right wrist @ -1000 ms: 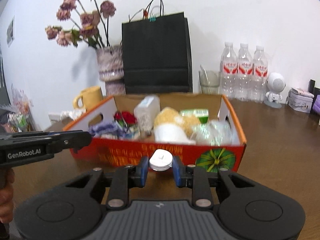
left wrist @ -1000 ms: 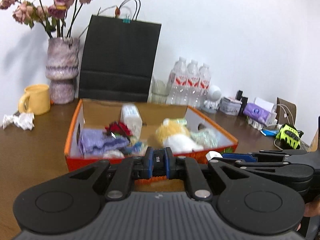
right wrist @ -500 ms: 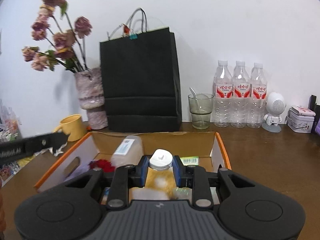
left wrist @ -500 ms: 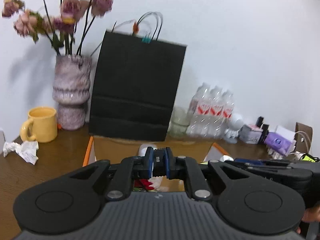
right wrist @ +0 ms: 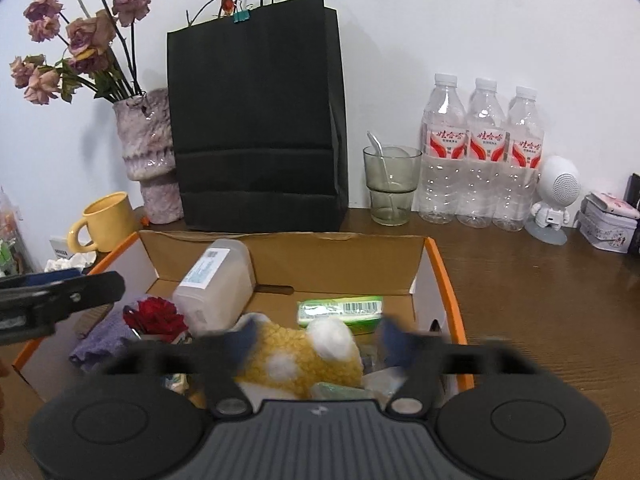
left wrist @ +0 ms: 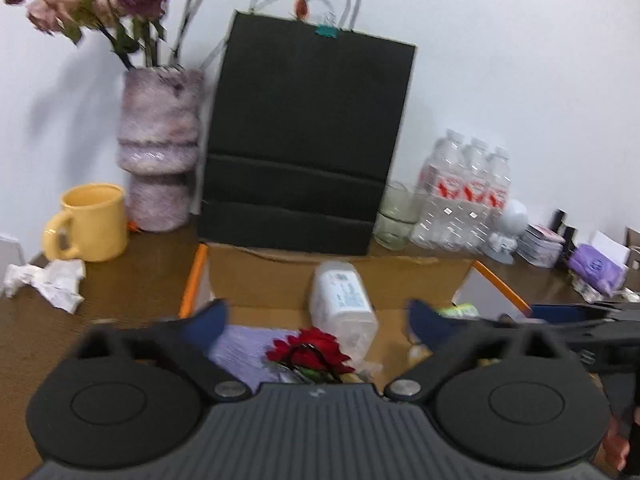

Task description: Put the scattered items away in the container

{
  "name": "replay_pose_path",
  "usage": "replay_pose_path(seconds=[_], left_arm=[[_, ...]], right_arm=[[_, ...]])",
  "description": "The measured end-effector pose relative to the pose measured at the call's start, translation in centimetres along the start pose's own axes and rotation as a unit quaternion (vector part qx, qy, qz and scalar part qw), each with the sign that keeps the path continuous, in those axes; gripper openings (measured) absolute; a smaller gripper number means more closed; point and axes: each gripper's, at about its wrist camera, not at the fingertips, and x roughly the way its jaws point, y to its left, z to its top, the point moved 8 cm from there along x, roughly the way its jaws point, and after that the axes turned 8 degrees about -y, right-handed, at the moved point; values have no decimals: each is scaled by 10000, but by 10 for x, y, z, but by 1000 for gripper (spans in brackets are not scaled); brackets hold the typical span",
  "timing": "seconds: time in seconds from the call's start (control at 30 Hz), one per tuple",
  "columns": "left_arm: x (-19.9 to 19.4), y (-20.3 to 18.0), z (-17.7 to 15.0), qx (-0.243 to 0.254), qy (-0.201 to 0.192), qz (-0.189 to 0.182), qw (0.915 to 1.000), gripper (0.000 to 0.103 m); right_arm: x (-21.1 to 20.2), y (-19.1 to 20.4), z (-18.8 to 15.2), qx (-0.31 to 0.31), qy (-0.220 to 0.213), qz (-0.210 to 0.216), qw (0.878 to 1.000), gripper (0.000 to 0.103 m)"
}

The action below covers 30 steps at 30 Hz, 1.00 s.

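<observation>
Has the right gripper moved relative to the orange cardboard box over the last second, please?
Yes. The right gripper has advanced from short of the box's front wall to above its contents, toward the black paper bag. Its jaws are opening, nothing between them.

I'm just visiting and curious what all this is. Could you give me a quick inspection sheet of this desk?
Surface: brown wooden table.
Job's things: orange cardboard box holding a plastic jar, red flower, purple cloth, yellow plush, green packet.
Clutter: crumpled paper, yellow mug, glass, water bottles.
Grippers: left hand-held gripper and right hand-held gripper opening, nothing between them.
Cables: nothing seen.
Surroundings: black bag, flower vase, white wall.
</observation>
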Motion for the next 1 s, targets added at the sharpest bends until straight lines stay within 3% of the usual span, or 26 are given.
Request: replay_pose_path(seconds=[0.17, 0.67, 1.0], left_arm=[[-6, -4, 5, 221, 4, 105, 9997, 103], [-11, -8, 5, 193, 154, 111, 9996, 103], [-54, -20, 9, 63, 20, 107, 9999, 103]], right_arm=[[-11, 3, 5, -72, 69, -39, 9999, 103], [-20, 10, 7, -140, 134, -5, 9998, 103], [-62, 13, 7, -118, -23, -59, 9999, 103]])
